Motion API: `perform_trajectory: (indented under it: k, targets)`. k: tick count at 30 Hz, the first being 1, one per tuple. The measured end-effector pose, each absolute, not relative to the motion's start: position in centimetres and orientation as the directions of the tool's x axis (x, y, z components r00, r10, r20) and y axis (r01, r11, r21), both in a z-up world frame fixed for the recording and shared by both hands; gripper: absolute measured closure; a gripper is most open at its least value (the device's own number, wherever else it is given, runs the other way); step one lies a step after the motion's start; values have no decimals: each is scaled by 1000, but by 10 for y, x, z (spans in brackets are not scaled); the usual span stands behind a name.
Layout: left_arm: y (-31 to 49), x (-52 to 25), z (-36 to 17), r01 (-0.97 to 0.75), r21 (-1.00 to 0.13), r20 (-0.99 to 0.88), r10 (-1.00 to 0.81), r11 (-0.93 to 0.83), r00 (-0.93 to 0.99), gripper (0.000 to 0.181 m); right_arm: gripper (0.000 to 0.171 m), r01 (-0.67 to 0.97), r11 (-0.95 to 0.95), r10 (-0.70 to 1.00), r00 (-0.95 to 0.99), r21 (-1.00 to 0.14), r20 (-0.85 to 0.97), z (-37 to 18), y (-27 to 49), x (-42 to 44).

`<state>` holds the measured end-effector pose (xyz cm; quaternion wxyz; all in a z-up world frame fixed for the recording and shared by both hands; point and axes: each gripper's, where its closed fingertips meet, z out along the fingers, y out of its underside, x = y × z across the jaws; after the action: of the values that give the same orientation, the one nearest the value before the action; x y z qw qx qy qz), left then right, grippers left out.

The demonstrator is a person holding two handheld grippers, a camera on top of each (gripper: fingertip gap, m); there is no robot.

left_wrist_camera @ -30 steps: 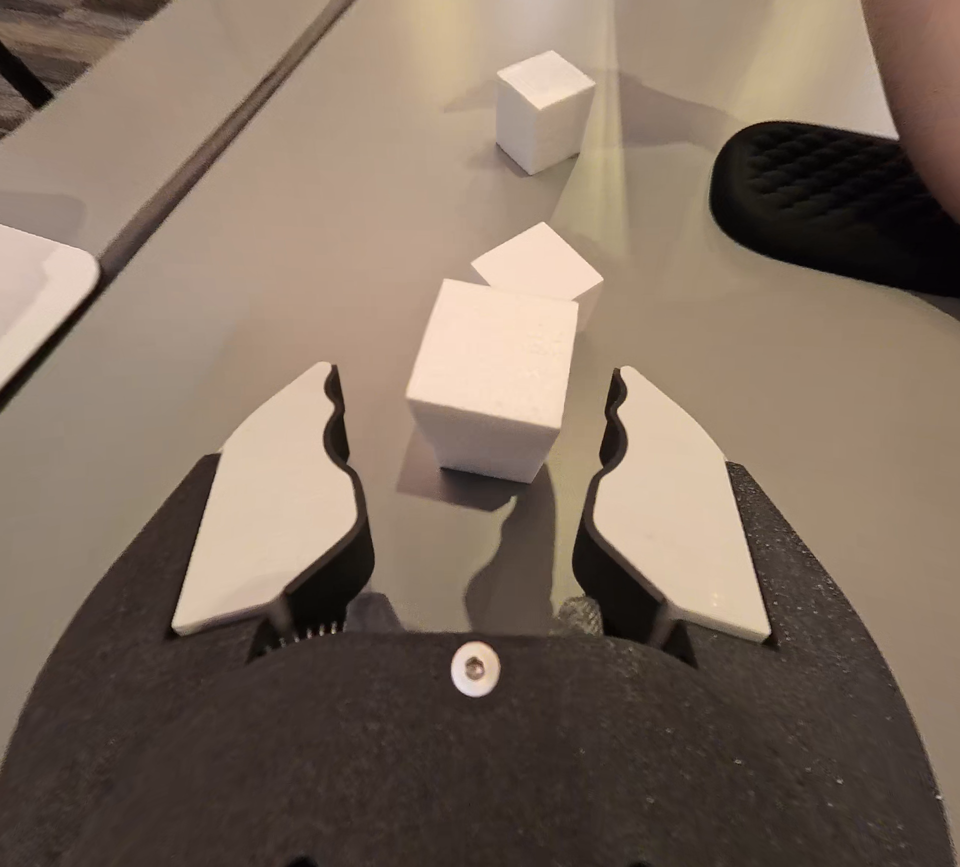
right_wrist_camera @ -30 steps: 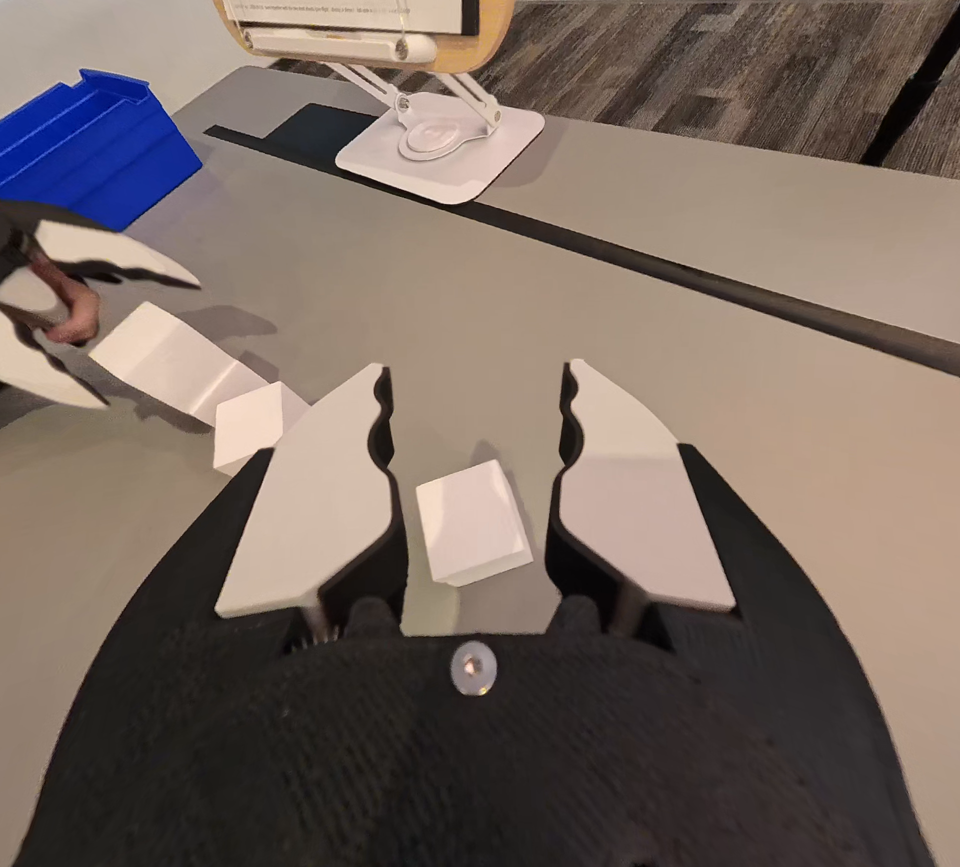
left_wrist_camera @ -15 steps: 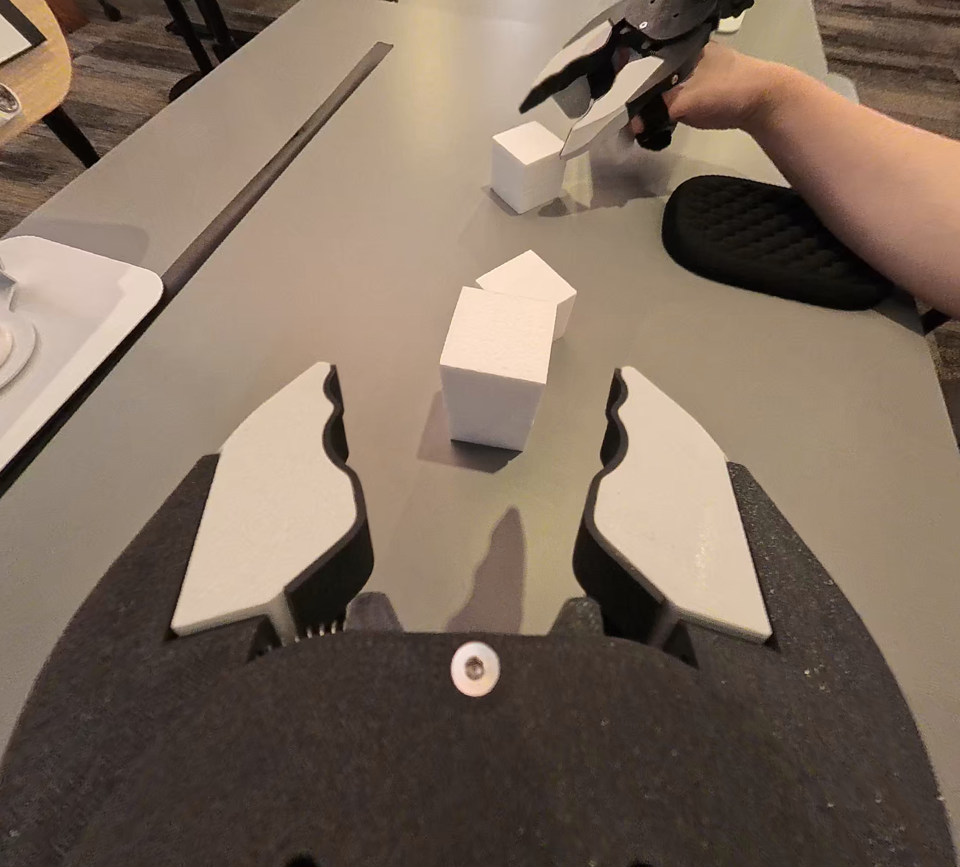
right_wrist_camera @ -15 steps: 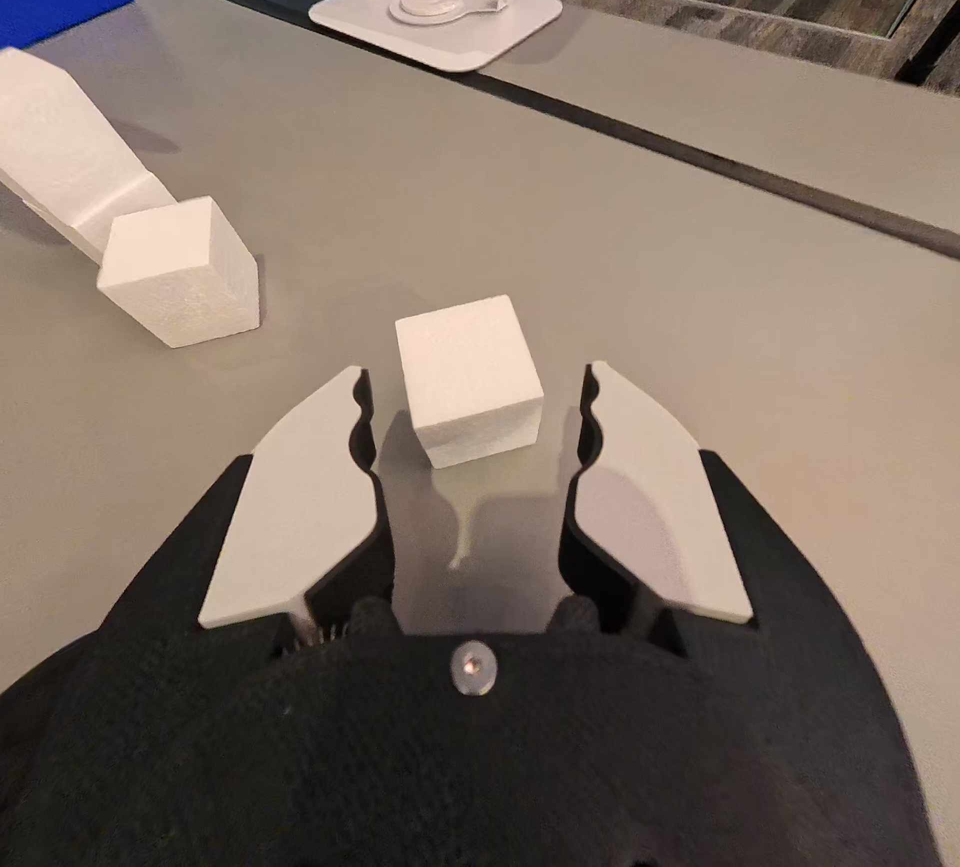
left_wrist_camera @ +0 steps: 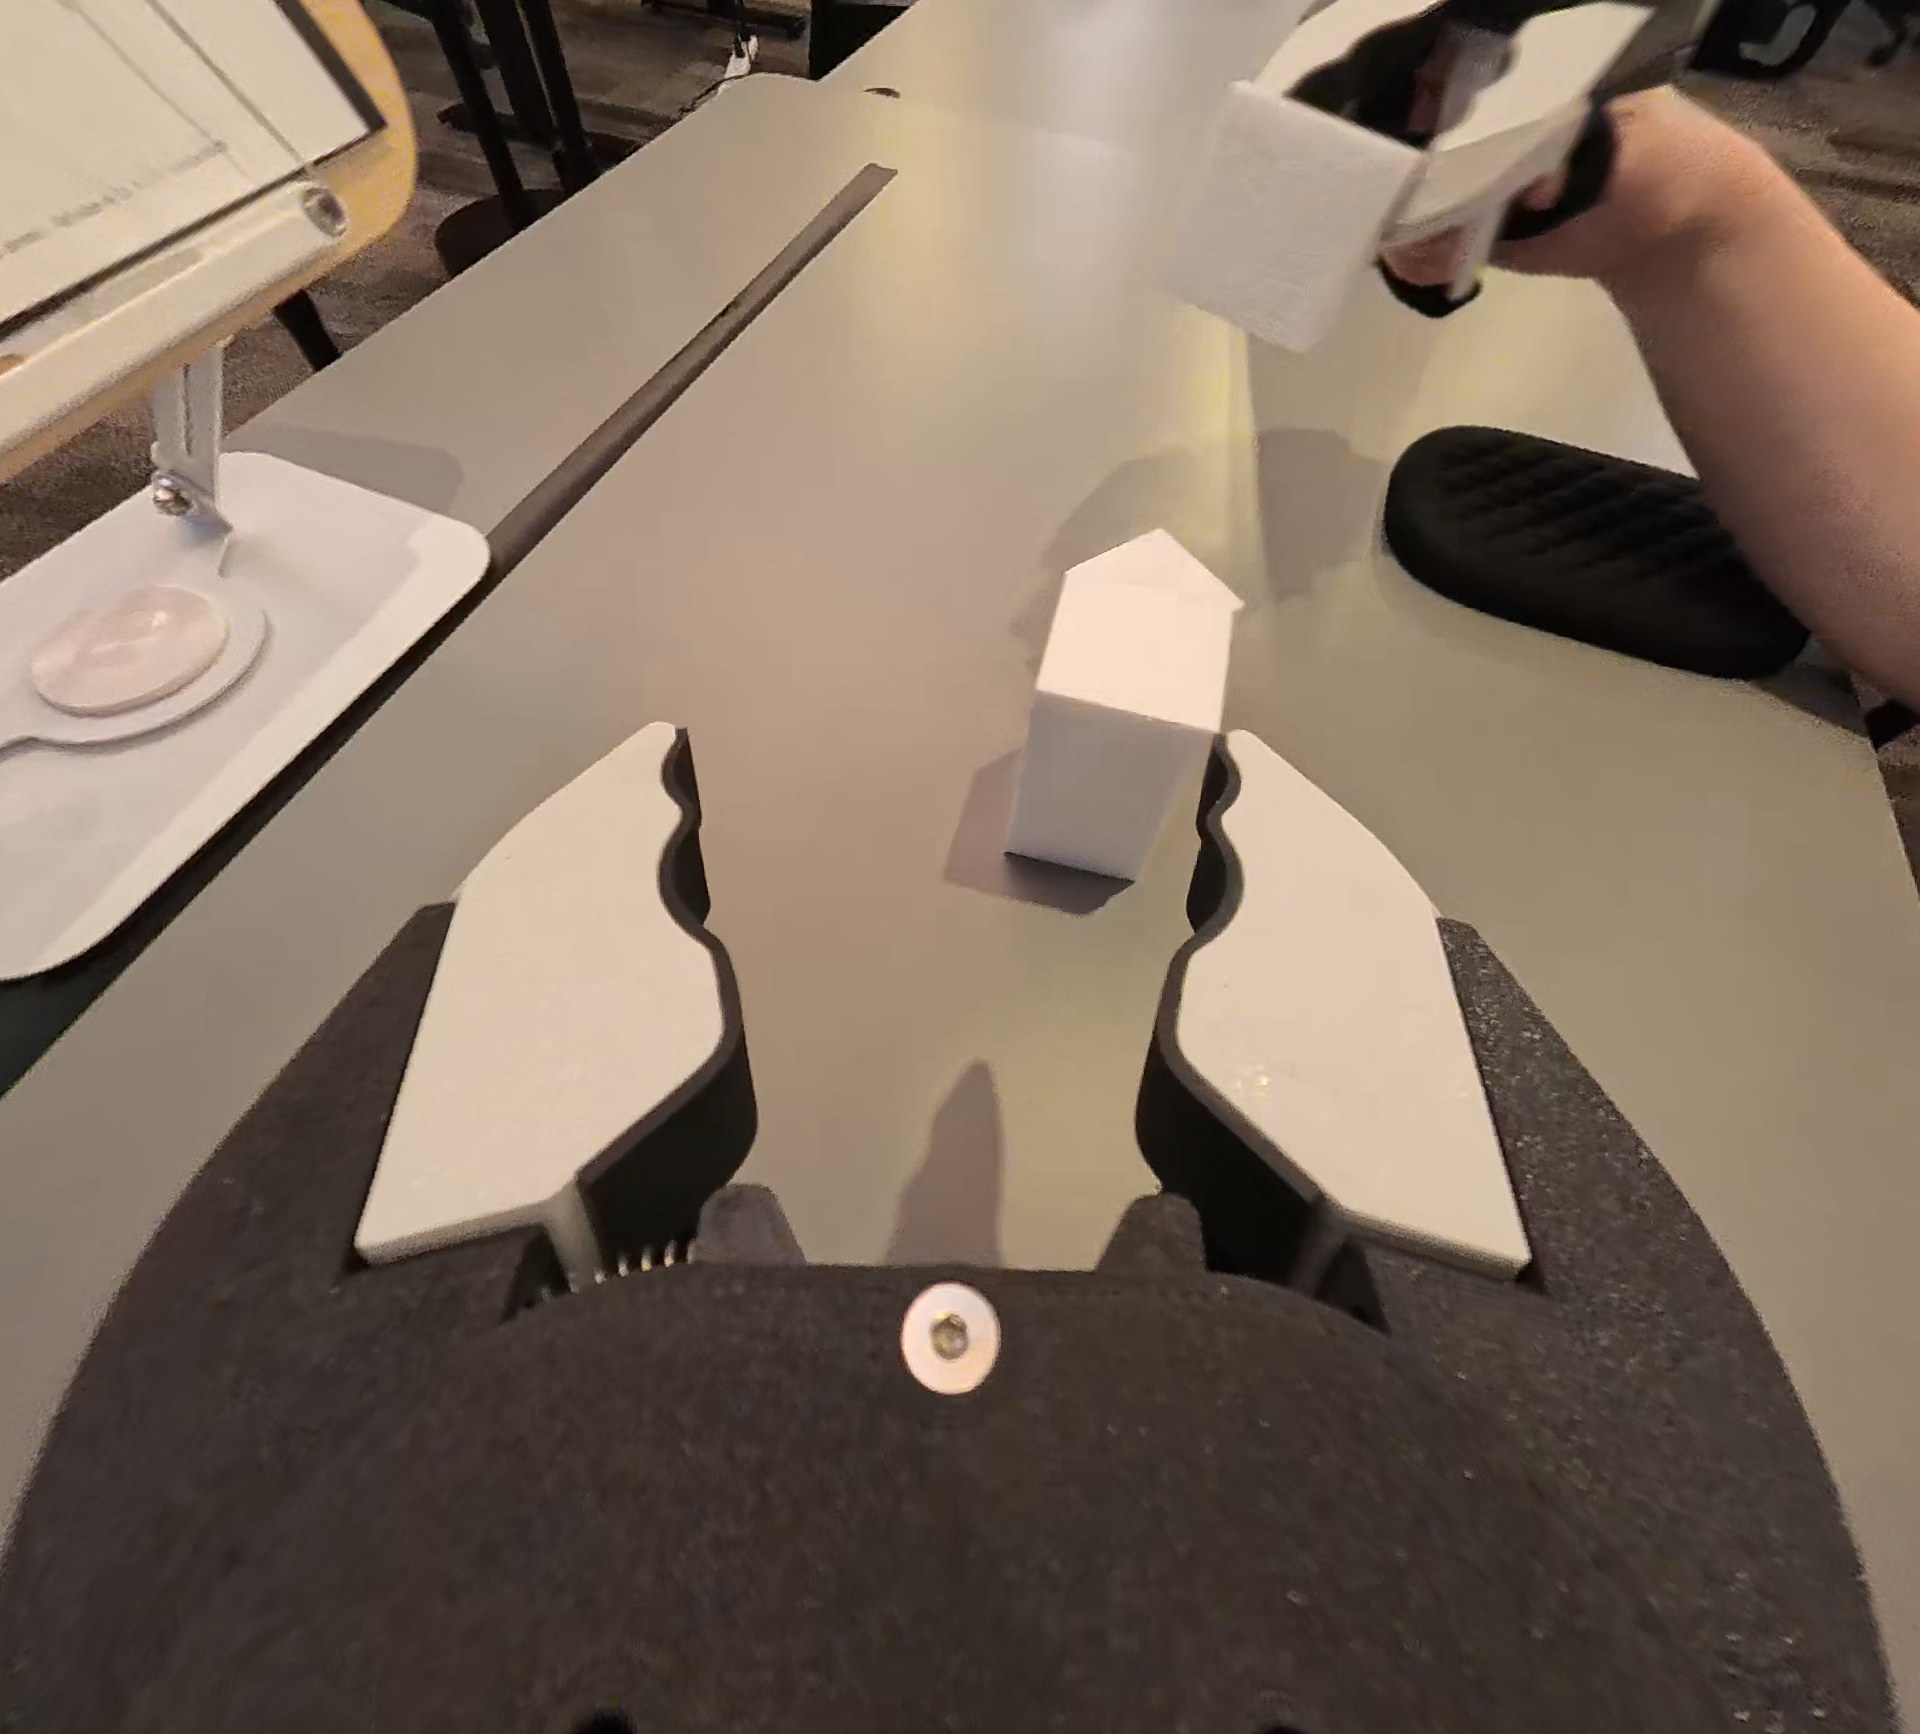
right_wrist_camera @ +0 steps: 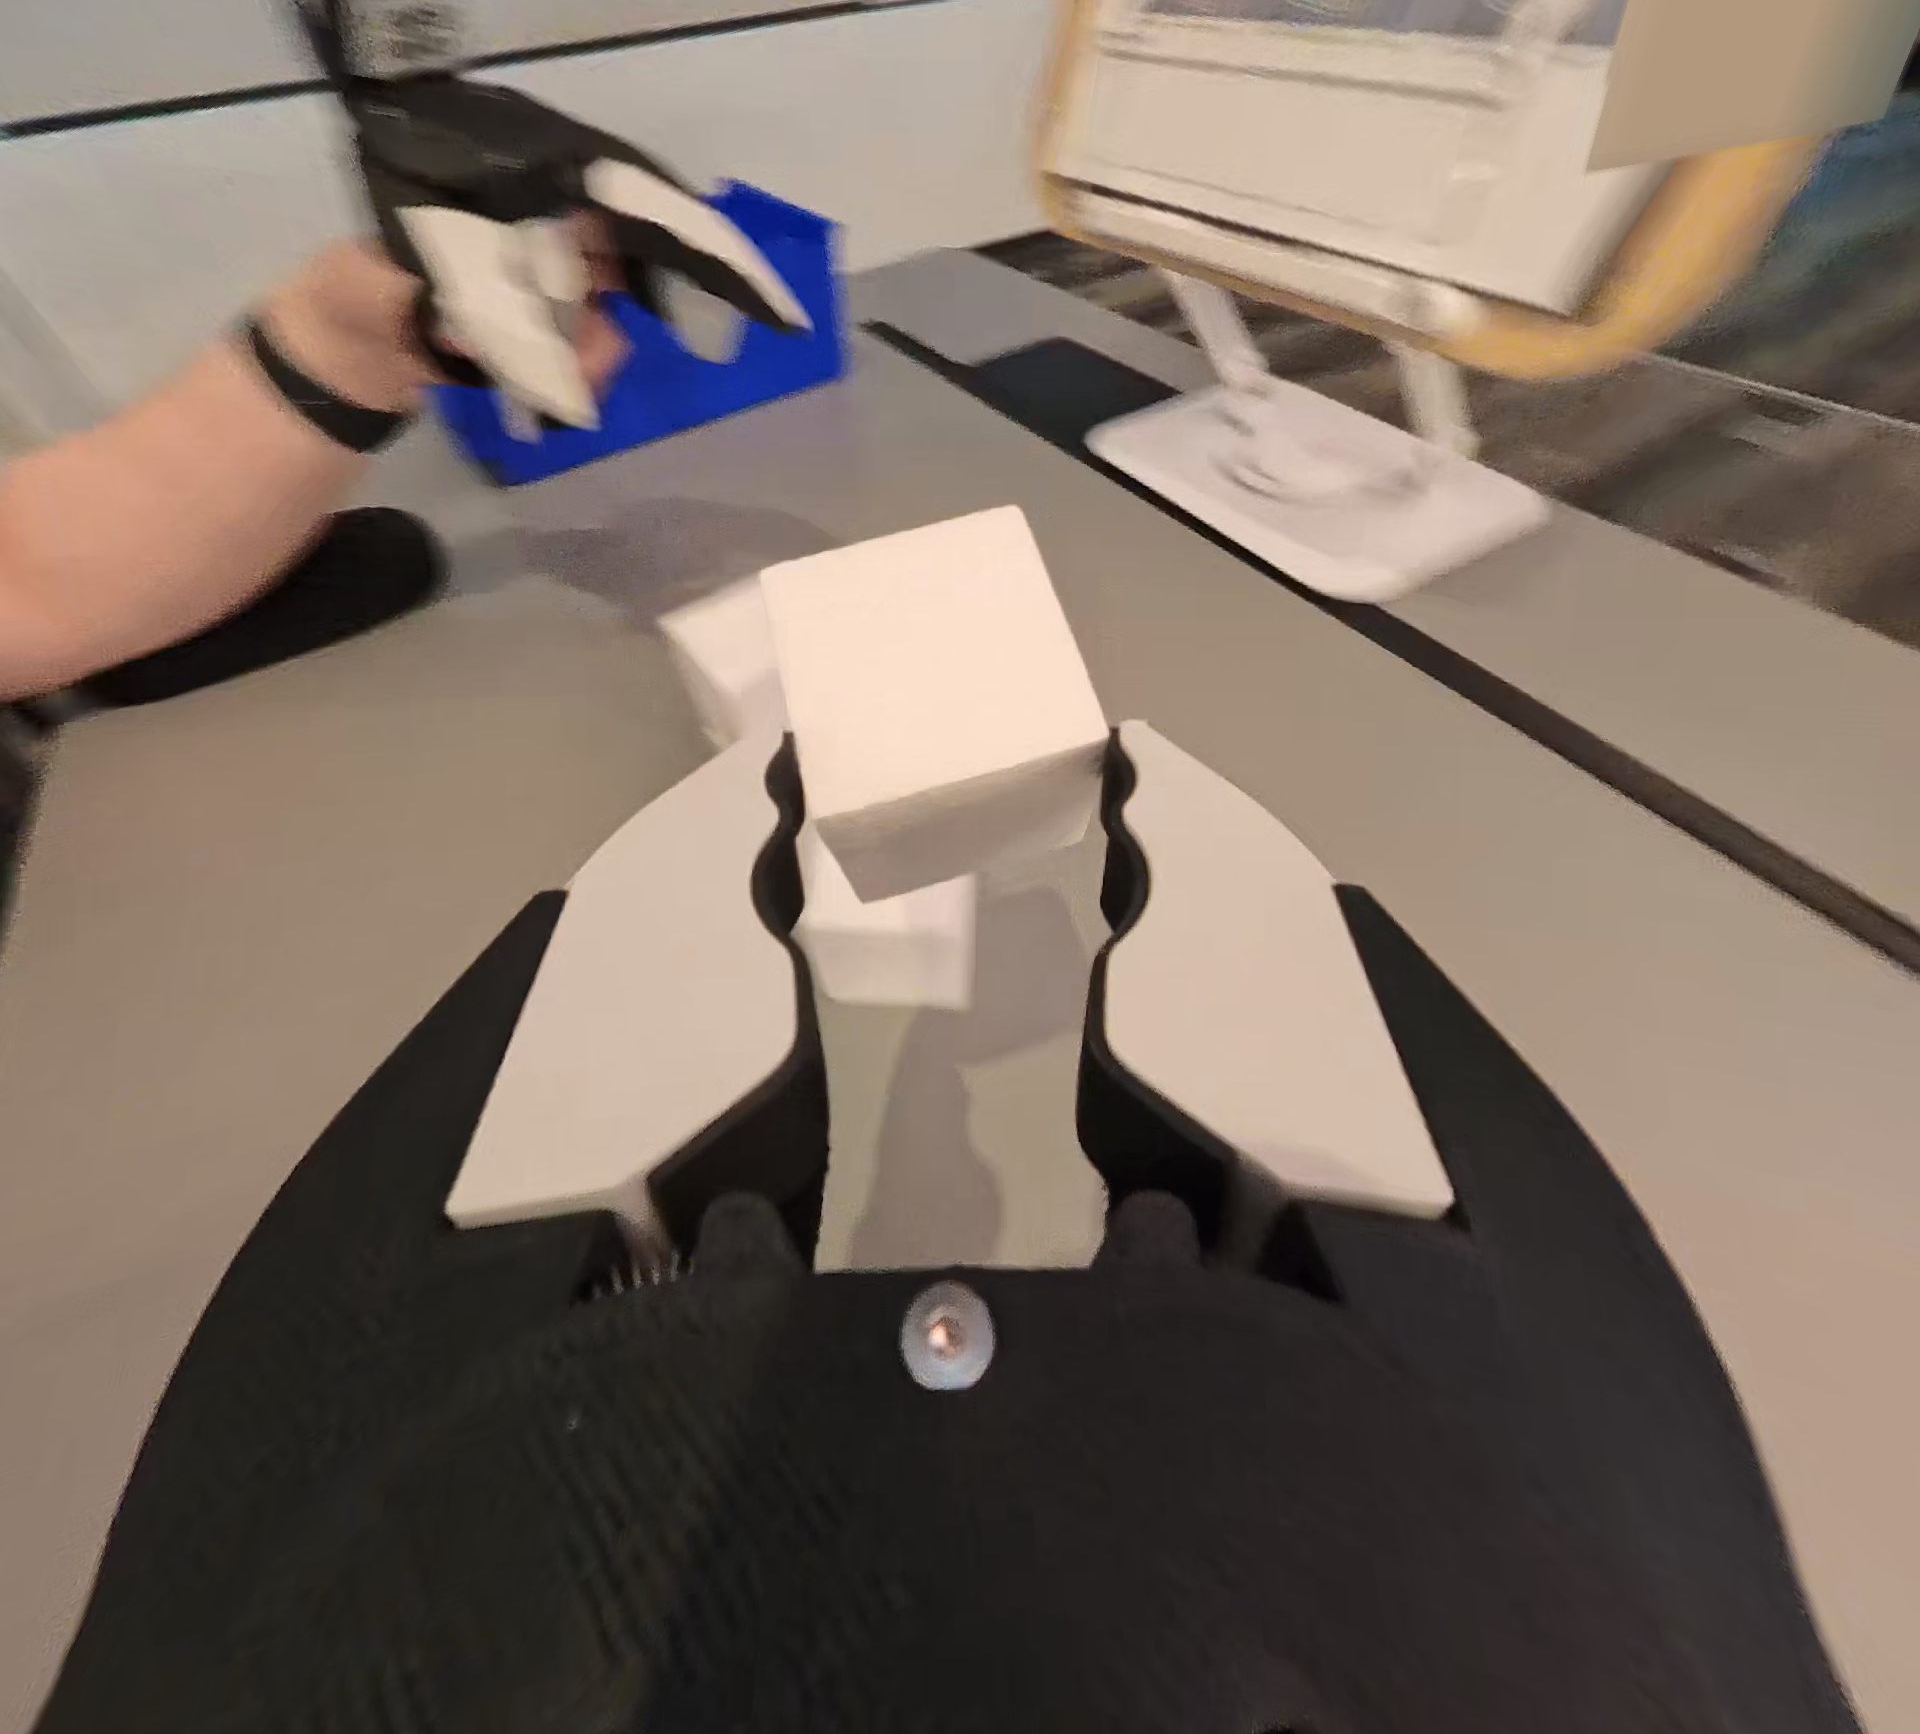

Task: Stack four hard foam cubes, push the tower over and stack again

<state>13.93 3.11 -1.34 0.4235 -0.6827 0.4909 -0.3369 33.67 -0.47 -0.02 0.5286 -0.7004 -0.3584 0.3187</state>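
Three white foam cubes show. My right gripper (right_wrist_camera: 951, 744) is shut on one cube (right_wrist_camera: 925, 708) and holds it in the air above the grey table (right_wrist_camera: 1558, 853). Two cubes sit below it, one close under (right_wrist_camera: 894, 946) and one behind to the left (right_wrist_camera: 727, 656). In the left wrist view the held cube (left_wrist_camera: 1278, 230) hangs at the upper right in the right gripper (left_wrist_camera: 1320, 162). My left gripper (left_wrist_camera: 951, 749) is open and empty; the near cube (left_wrist_camera: 1122, 749) stands just inside its right fingertip, with the other cube (left_wrist_camera: 1164, 572) touching behind it.
A black wrist pad (left_wrist_camera: 1579, 572) lies at the right table edge. A document stand with a white base (left_wrist_camera: 208, 645) is on the left. A blue bin (right_wrist_camera: 665, 396) stands at the far end of the table. A dark groove (left_wrist_camera: 707, 354) runs along the table. My right fingertips sit around 20 cm from my left ones.
My right gripper closed on the far cube, lifted it and carried it toward the other two. My left gripper backed away from the near cube and stayed open.
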Motion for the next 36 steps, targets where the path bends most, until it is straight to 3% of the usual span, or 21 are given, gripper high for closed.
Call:
perform_trajectory:
  k: [5, 9, 27, 30, 36]
  targets:
    - [39, 128, -14, -366, -912, 64, -948, -183, 312, 91, 115, 342, -121, 972, 230, -932, -41, 3, -23, 244]
    - [39, 127, -15, -381, -908, 51, -950, -172, 309, 92, 115, 425, -114, 983, 178, -898, -41, -13, -10, 216]
    - [31, 135, -22, -429, -892, 28, -964, -144, 266, 92, 114, 472, -161, 977, 202, -867, -71, -33, 3, 215]
    - [31, 135, -21, -422, -895, 31, -963, -146, 267, 91, 90, 442, -136, 973, 228, -886, -35, -28, 5, 217]
    - [35, 125, -8, -381, -913, 37, -958, -148, 284, 91, 82, 320, -157, 915, 404, -934, -15, -41, 8, 258]
